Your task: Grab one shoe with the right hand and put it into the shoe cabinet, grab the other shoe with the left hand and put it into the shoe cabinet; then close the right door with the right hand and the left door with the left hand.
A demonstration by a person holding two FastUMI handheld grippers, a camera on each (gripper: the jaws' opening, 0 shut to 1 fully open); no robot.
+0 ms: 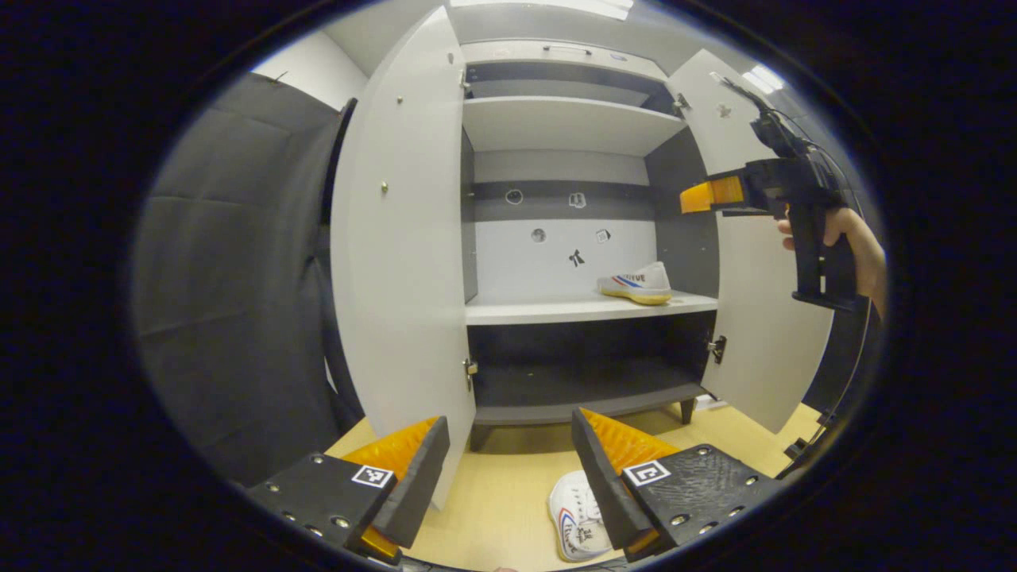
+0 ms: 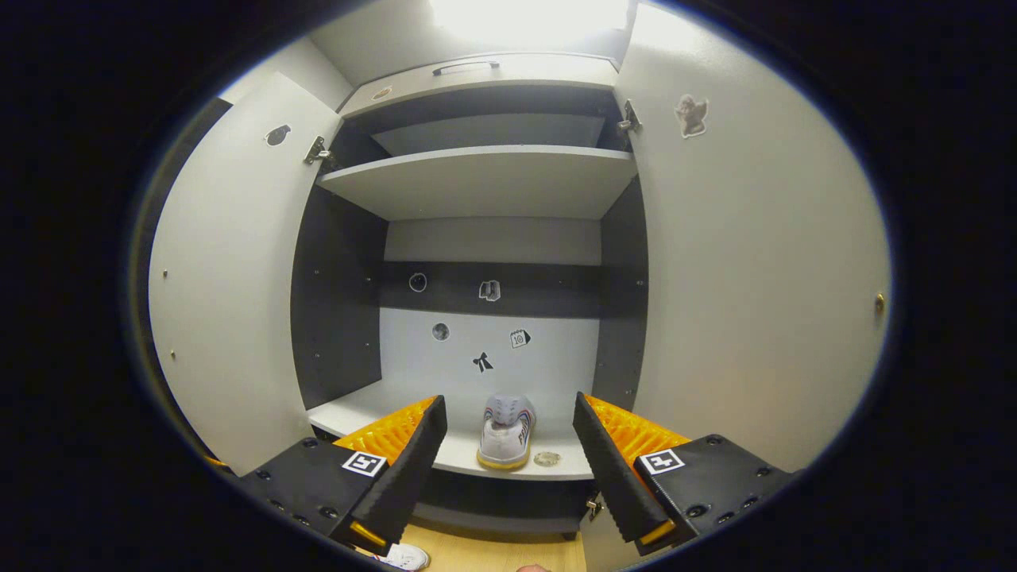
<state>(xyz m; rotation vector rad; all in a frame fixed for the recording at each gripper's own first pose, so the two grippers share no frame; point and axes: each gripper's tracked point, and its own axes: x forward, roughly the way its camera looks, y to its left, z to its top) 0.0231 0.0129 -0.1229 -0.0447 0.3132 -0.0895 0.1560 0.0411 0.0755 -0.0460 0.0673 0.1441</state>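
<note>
Left gripper view: the left gripper (image 1: 508, 477) hangs wide open and empty above a white low-top shoe (image 1: 578, 520) lying on the pale wooden floor (image 1: 508, 492). Beyond, the white-and-grey shoe cabinet (image 1: 556, 238) stands with both doors open, and a 2nd white shoe with yellow sole (image 1: 638, 284) rests on its middle shelf (image 1: 588, 308). Right gripper view: the right gripper (image 2: 508, 465), also spread wide and empty, faces that shelved shoe (image 2: 506, 431).

The white sneaker (image 2: 506, 433) has red and blue stripes and a yellow sole. The shoe cabinet (image 2: 485, 183) is light grey with dark grey inner walls; the floor (image 1: 508, 492) is pale yellow wood.
</note>
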